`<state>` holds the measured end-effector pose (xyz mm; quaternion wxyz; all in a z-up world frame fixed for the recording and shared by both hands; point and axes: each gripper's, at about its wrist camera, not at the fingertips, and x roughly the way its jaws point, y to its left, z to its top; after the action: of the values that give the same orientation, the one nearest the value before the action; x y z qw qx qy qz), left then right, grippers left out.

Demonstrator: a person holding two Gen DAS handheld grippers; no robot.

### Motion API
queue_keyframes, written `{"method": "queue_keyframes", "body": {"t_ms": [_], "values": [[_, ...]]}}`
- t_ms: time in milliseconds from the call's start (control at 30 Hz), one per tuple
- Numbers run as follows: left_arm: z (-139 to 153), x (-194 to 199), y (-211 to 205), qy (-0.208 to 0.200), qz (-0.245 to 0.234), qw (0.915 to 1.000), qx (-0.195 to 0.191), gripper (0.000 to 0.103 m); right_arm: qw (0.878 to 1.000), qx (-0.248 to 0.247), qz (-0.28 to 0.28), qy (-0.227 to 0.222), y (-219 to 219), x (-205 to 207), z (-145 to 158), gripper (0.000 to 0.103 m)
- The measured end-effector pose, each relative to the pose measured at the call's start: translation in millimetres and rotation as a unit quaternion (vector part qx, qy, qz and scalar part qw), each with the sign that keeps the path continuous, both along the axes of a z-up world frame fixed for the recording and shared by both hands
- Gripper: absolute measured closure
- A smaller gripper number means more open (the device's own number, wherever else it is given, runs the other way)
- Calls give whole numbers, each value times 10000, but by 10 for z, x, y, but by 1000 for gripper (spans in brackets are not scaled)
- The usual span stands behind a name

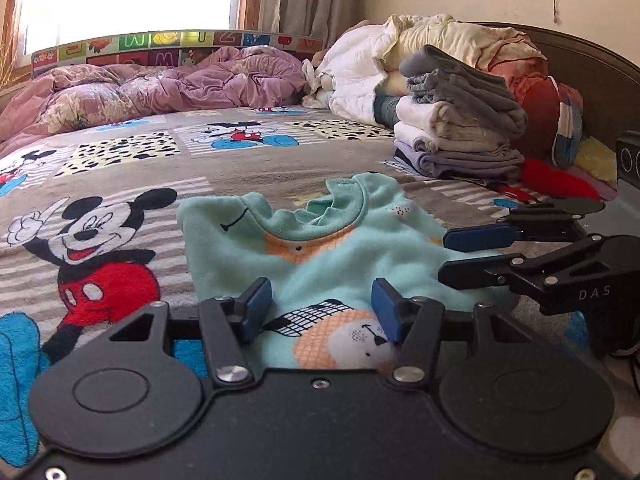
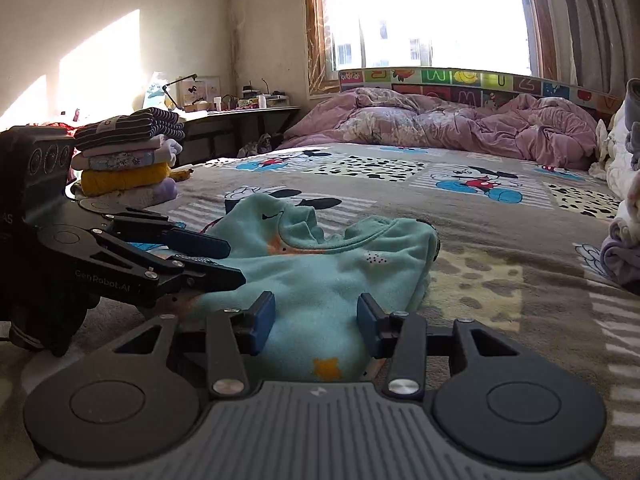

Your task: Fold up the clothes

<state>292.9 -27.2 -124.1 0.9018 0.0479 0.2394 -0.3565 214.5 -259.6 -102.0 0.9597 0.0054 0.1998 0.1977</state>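
A small teal top (image 1: 340, 256) with orange animal prints lies partly folded on the Mickey Mouse blanket (image 1: 248, 172), its neckline toward the far side. My left gripper (image 1: 320, 312) is open at the top's near edge, and cloth lies between its blue pads (image 1: 256, 308) unpinched. The right gripper (image 1: 442, 256) comes in from the right, open, with its fingers on the top's right edge. In the right wrist view the same top (image 2: 320, 272) lies between the spread fingers of my right gripper (image 2: 316, 320). There the left gripper (image 2: 234, 262) reaches in from the left, open, at the cloth's left edge.
A stack of folded grey and white clothes (image 1: 460, 136) stands at the back right by a heap of white bedding (image 1: 400, 52) and the dark headboard (image 1: 580, 52). A crumpled pink duvet (image 1: 160, 88) lies along the far side. Another folded stack (image 2: 128, 152) sits at the left, before a cluttered desk (image 2: 240, 112).
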Motion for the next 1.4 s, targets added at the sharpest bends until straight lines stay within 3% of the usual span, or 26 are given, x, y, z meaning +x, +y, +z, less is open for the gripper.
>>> {"method": "queue_keyframes", "body": {"t_ms": [233, 333, 467, 500, 567, 600, 633, 667, 733, 800, 867, 967, 1000, 1033, 1100, 1167, 1300, 1400], "values": [[-43, 46, -57, 148, -94, 9998, 55, 47, 9992, 63, -86, 378, 4, 87, -81, 56], [-37, 2, -86, 45, -36, 9999, 124, 47, 9990, 44, -124, 435, 17, 88, -97, 56], [111, -194, 19, -275, 179, 9994, -142, 46, 9994, -54, -196, 282, 47, 1, -57, 55], [173, -261, 59, -369, 267, 9987, -244, 39, 9994, -46, -272, 218, 46, -52, -14, 53], [303, -349, 189, -372, 563, 9960, -579, 27, 9976, 138, -673, 22, -2, -193, 91, 28], [369, -371, 279, -279, 773, 9933, -813, 26, 9956, 299, -884, -39, -41, -255, 131, 23], [383, -369, 414, 39, 1130, 9864, -1189, 26, 9930, 574, -1028, 79, -97, -268, 135, 15], [371, -362, 514, 356, 1332, 9782, -1549, 25, 9887, 923, -1152, 262, -166, -268, 124, 14], [227, -325, 693, 1370, 1598, 9494, -2332, 25, 9697, 1893, -1275, 876, -333, -210, -6, 14], [116, -307, 694, 1869, 1780, 9331, -2503, 25, 9408, 2770, -1389, 1378, -444, -139, -175, 14], [-36, -254, 625, 2343, 1935, 9160, -2620, 25, 9168, 3312, -1435, 1706, -465, -40, -343, 14], [-108, -236, 486, 2506, 2160, 9061, -2637, 29, 9096, 3439, -1599, 1696, -372, 20, -402, 15], [-98, -244, 441, 2504, 2223, 9049, -2626, 37, 9076, 3468, -1631, 1714, -344, 32, -420, 20], [-98, -250, 414, 2543, 2276, 9017, -2654, 41, 9019, 3587, -1654, 1749, -332, 41, -461, 35], [-106, -317, 378, 2574, 2416, 8939, -2763, 54, 8871, 3868, -1798, 1761, -353, 33, -533, 45], [-93, -465, 409, 2673, 2514, 8843, -2886, 60, 8757, 4080, -1840, 1812, -371, 25, -562, 52], [-75, -831, 494, 2885, 2693, 8645, -3113, 63, 8805, 3917, -1898, 1878, -276, -150, -478, 54], [-75, -1256, 610, 3082, 2792, 8496, -3244, 63, 8739, 4005, -1839, 2054, -222, -493, -461, 54]]}}
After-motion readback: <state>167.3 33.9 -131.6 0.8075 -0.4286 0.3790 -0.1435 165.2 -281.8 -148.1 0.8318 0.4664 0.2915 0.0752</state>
